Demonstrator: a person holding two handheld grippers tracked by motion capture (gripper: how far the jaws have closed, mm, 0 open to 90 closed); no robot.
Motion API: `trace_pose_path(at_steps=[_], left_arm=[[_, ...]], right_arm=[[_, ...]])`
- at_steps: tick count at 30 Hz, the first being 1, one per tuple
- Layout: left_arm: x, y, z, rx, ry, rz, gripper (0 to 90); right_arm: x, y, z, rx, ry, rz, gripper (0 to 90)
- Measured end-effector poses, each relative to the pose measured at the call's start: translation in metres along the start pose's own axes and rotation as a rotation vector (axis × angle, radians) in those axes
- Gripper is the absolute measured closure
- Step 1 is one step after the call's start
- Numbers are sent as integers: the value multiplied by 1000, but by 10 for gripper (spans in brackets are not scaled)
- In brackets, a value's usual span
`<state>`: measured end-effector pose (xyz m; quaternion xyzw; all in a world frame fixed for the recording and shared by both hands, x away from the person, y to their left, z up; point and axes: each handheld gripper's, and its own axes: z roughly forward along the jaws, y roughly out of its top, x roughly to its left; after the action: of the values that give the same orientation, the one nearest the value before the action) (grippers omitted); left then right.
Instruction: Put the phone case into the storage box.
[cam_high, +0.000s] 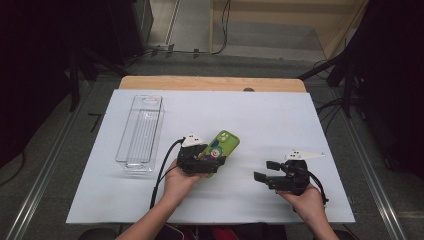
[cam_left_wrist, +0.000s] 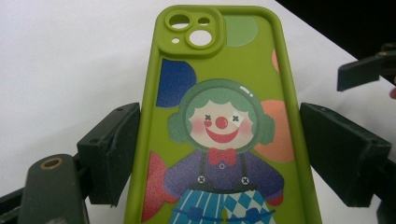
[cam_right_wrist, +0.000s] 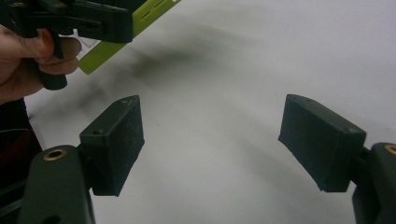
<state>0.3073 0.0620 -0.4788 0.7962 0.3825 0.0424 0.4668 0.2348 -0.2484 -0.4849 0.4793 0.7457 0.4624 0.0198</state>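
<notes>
On your bench (cam_high: 260, 120), the phone case (cam_high: 222, 145) sits between your left gripper's (cam_high: 200, 161) jaws, the tray (cam_high: 141, 132) to its left, your right gripper (cam_high: 272, 176) well apart.

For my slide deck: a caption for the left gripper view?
Left claw straddling a green clown-print phone case over the white table.

It looked like a lab: a white-covered table (cam_high: 280, 115) stood among dark stands (cam_high: 345, 75), floor cables (cam_high: 220, 30) and rails (cam_high: 40, 175).

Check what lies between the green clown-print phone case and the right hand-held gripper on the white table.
Nothing: in the high view, bare white table separates the green clown-print phone case from the right hand-held gripper.
</notes>
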Motion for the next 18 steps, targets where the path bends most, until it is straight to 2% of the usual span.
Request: trace_pose_path(at_steps=[4,9,12,15,18], left_arm=[[1,0,3,-14,15,10,168],[1,0,7,-49,35,-4,168],[2,0,9,-64,35,-19,168],[4,0,10,-83,17,-54,168],[6,0,10,-99,45,-38,168]], right_arm=[[2,3,1,-4,-16,8,198],[3,8,5,-15,-43,43,198],[4,11,7,-20,-37,45,199],[7,14,8,-26,-31,43,199],[10,19,10,-34,-26,45,203]])
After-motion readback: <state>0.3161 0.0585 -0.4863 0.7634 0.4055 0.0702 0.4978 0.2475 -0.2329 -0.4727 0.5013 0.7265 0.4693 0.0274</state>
